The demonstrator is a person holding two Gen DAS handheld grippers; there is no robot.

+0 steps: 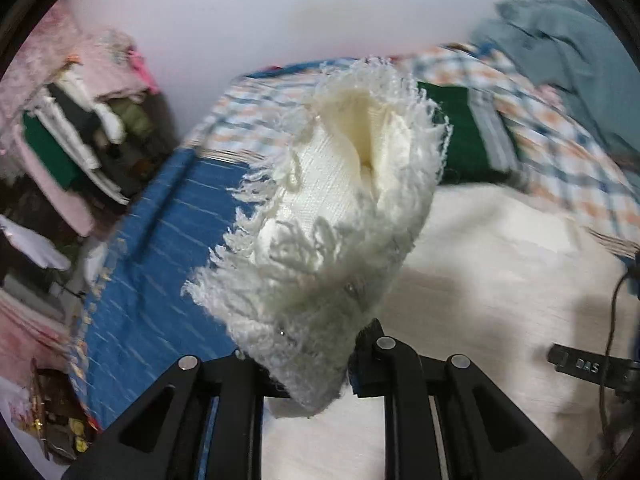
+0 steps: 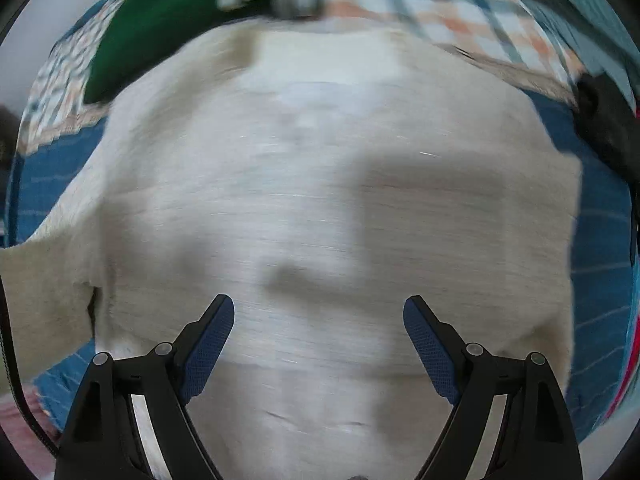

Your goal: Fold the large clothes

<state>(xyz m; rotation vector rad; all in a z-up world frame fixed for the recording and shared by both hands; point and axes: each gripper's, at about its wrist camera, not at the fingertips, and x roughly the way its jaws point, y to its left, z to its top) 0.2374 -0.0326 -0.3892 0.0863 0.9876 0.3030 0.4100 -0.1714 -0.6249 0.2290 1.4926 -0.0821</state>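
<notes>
Clamping a fringed corner of the cream shawl [image 1: 332, 216], the left gripper [image 1: 316, 376] lifts it off the bed [image 1: 160, 248]; the right gripper [image 2: 319, 320] hangs with jaws spread above the shawl's flat middle. Folding looks barely begun, most cloth lying spread.

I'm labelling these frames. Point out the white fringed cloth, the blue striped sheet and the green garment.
white fringed cloth [image 1: 320, 216], left wrist view, on its woven middle.
blue striped sheet [image 1: 160, 264], left wrist view, on its bare striped surface.
green garment [image 2: 160, 28], right wrist view, on its flat green face.
</notes>
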